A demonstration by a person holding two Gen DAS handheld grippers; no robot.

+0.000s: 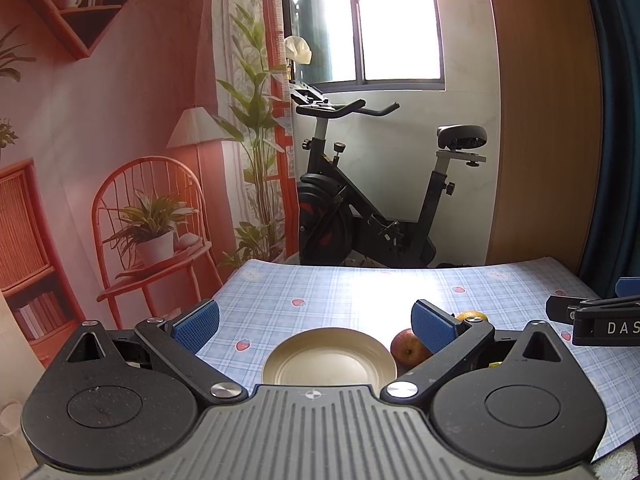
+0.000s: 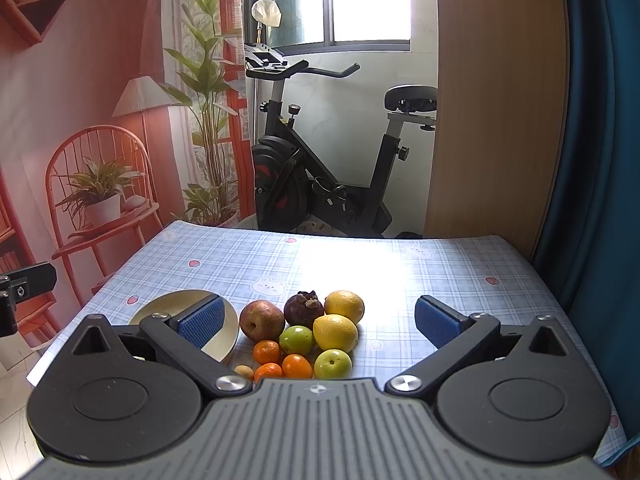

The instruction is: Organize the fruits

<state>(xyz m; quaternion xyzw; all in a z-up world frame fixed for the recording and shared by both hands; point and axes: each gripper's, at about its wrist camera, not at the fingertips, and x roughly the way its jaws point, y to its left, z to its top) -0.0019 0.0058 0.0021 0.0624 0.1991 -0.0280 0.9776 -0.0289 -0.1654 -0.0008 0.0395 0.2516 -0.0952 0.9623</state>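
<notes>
A cream plate [image 1: 331,356] lies on the checked tablecloth, empty; it also shows in the right wrist view [image 2: 224,340]. To its right lies a pile of fruit: a red apple [image 2: 262,319] [image 1: 408,350], a dark mangosteen [image 2: 304,309], two lemons [image 2: 335,332], two green apples [image 2: 333,363], three small oranges [image 2: 297,365] and a small tan fruit [image 2: 244,371]. My left gripper [image 1: 316,322] is open and empty above the plate. My right gripper [image 2: 318,320] is open and empty above the fruit pile.
The table [image 2: 400,256] has a blue checked cloth with a bright glare patch. An exercise bike [image 2: 320,168] stands beyond the far edge. A wooden panel [image 2: 496,100] and blue curtain [image 2: 600,160] are at the right. The right gripper's body [image 1: 600,320] shows at the left view's right edge.
</notes>
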